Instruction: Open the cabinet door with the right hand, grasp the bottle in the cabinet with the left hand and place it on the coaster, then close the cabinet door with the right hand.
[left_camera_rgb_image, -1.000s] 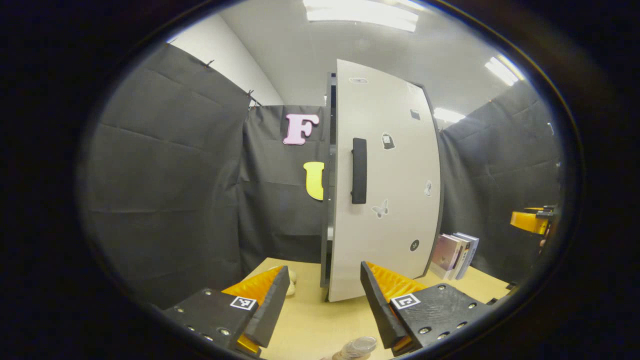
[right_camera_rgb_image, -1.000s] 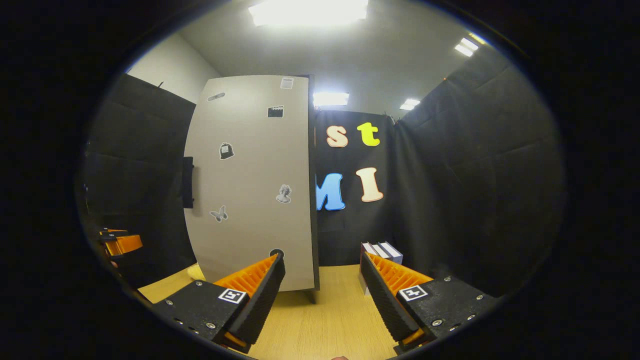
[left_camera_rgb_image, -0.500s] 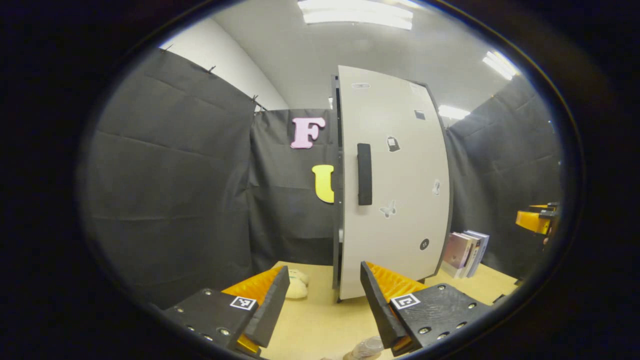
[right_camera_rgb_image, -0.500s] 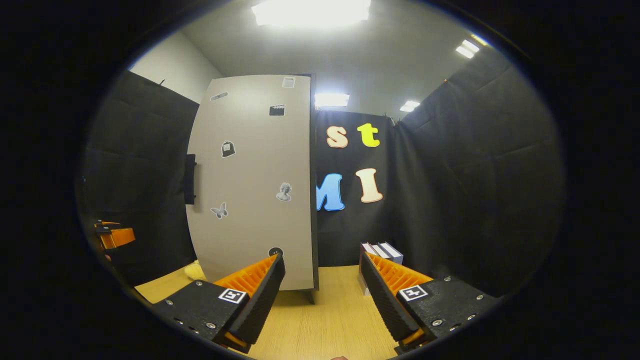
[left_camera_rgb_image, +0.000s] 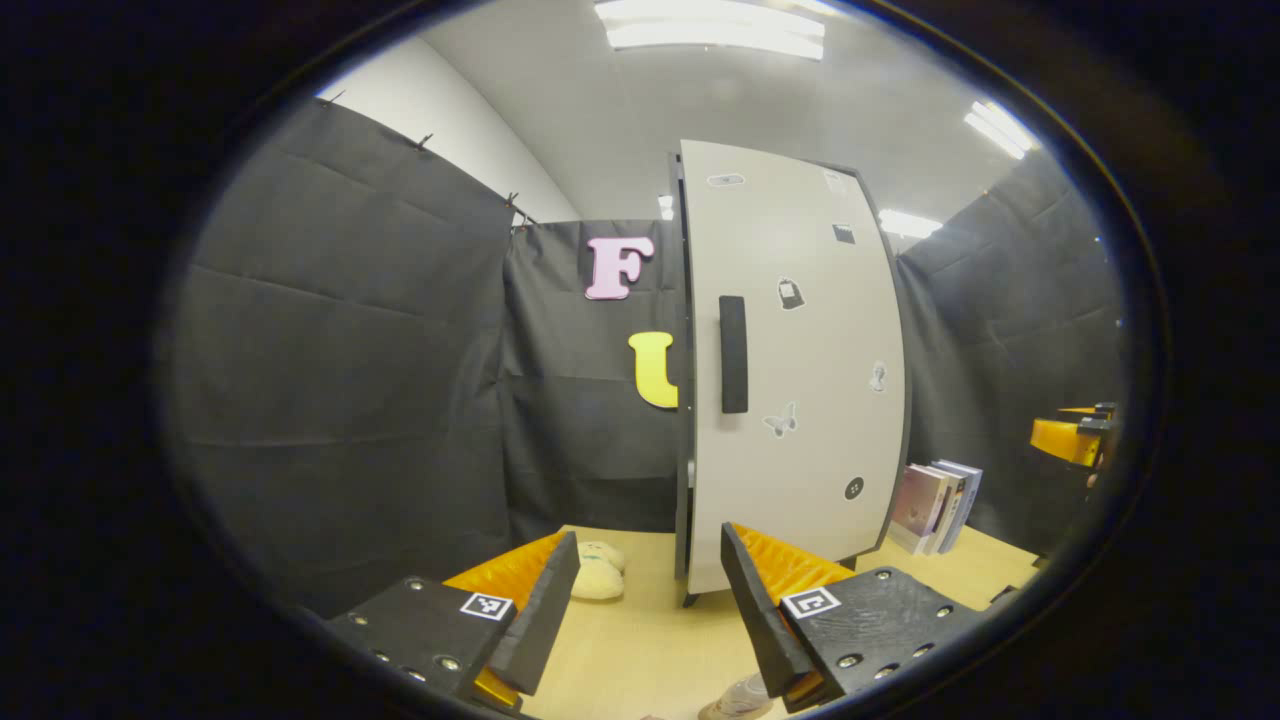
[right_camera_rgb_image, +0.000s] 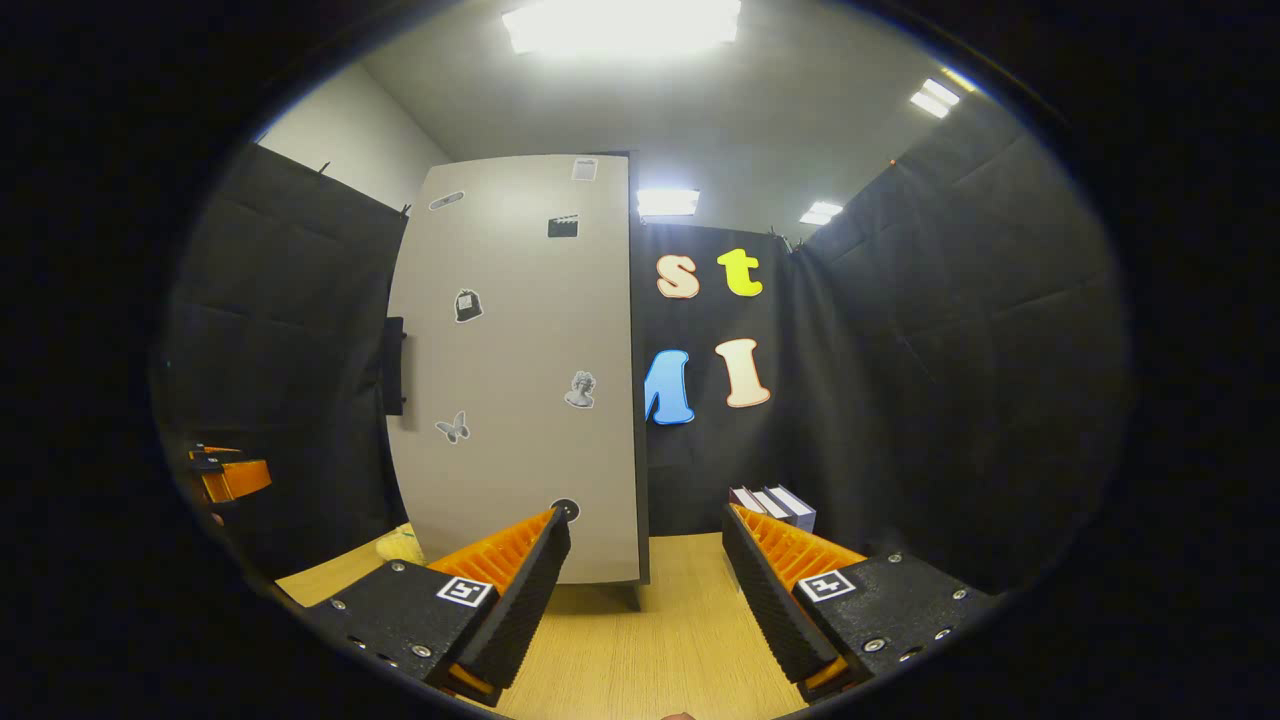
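A tall pale cabinet door (left_camera_rgb_image: 800, 370) with small stickers is shut, so the cabinet's inside is hidden. Its black vertical handle (left_camera_rgb_image: 733, 354) sits near the door's left edge and shows side-on in the right gripper view as the handle (right_camera_rgb_image: 394, 365). My left gripper (left_camera_rgb_image: 650, 540) is open and empty, low over the table, well short of the door. My right gripper (right_camera_rgb_image: 645, 515) is open and empty too, facing the door's (right_camera_rgb_image: 520, 370) right half from a distance. A small pale round thing (left_camera_rgb_image: 735, 698), maybe the coaster, peeks out at the bottom edge by the left gripper's right finger.
The cabinet stands on a light wooden table (left_camera_rgb_image: 640, 650). Several books (left_camera_rgb_image: 935, 492) lean upright right of the cabinet, also the books (right_camera_rgb_image: 775, 503). A pale plush toy (left_camera_rgb_image: 597, 578) lies left of the cabinet's base. Black cloth walls close in all round.
The left gripper view has swung a little left, so the cabinet sits farther right and the round thing lower. The right gripper view has drifted slightly. The door stays shut, both grippers open.
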